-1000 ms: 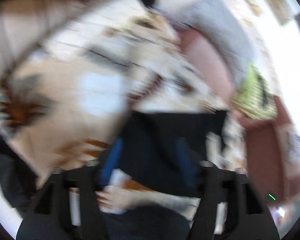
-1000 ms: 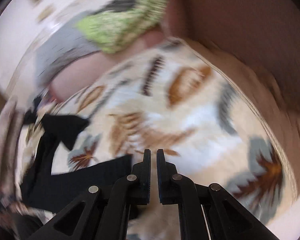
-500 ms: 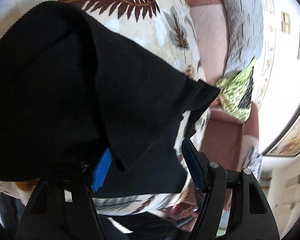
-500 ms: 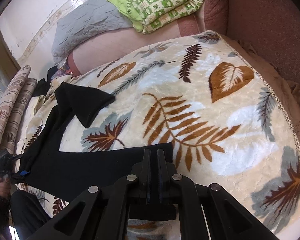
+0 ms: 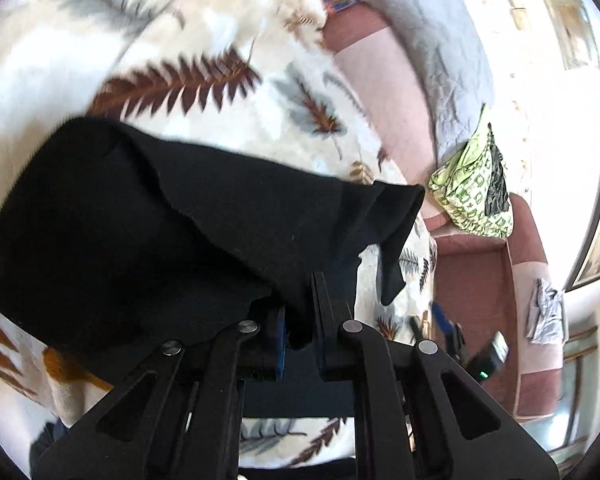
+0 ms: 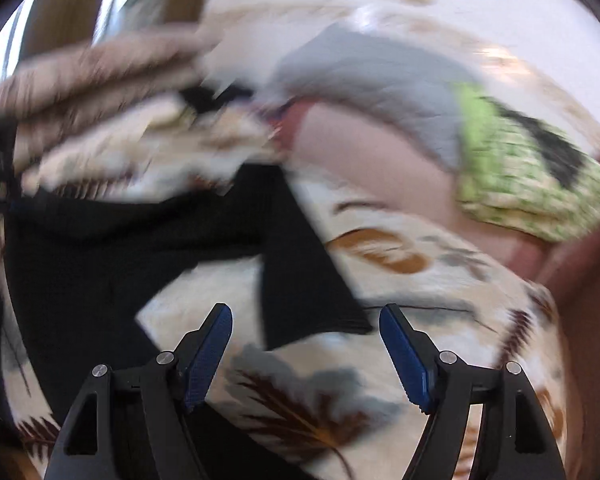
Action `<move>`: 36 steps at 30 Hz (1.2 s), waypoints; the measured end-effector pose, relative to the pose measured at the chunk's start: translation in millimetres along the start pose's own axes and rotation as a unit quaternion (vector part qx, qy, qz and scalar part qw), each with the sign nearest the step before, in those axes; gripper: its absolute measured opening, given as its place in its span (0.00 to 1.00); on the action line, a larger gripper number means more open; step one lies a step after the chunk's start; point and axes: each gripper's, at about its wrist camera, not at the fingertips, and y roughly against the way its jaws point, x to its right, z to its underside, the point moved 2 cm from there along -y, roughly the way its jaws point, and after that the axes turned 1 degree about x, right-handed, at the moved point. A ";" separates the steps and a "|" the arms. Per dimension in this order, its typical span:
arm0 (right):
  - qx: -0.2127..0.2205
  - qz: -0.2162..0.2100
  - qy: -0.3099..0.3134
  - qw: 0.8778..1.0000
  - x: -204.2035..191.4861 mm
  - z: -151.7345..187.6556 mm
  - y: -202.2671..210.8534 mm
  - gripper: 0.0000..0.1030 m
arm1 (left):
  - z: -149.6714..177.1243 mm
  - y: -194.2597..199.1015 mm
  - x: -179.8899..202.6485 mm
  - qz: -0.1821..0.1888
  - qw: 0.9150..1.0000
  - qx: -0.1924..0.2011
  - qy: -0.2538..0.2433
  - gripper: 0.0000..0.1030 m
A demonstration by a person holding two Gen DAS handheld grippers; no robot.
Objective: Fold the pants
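Left wrist view: black pants (image 5: 148, 232) heaped across the leaf-print blanket (image 5: 204, 40), bulk to the left, one loose end trailing off to the right.
Left gripper (image 5: 300, 320): jaws just closed, now clenched on a fold of the pants; cloth pinched between the blue pads, likely to anchor or lift that edge for the fold.
Draped end: dangling past the right of the jaws, so not yet laid flat.
Background, left wrist view: pink sofa (image 5: 476, 320) at right with a green patterned cloth (image 5: 472, 196) and a grey cover (image 5: 432, 48) thrown over it; not part of the job.
Right wrist view: heavily smeared, so details only rough.
Pants, right wrist view (image 6: 112, 256): spread over the blanket (image 6: 420, 288) at left, one dark leg (image 6: 300, 272) running down toward the middle, its hem lying just ahead of the jaws.
Right gripper (image 6: 306, 344): jaws just opened, now spread wide, nothing between the pads; released, probably to free one corner and go for that hem.
Task standing: early, fabric gathered but no neat fold visible.
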 end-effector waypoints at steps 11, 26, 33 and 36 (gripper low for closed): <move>-0.149 0.081 0.018 0.985 3.7 5.8 -90.6 0.04 | 1.8 6.1 11.3 0.027 0.998 0.051 -0.006 0.09; 0.124 0.227 -0.067 0.964 48.0 23.1 190.7 0.04 | -29.3 89.9 6.8 0.030 0.977 0.209 -0.021 0.06; 0.098 0.172 -0.107 0.974 56.7 46.1 193.3 0.04 | -44.1 106.2 2.7 0.053 0.977 0.207 -0.019 0.04; 0.071 0.158 -0.148 0.974 70.8 58.1 179.7 0.04 | -36.4 97.9 9.0 0.069 0.985 0.158 -0.024 0.05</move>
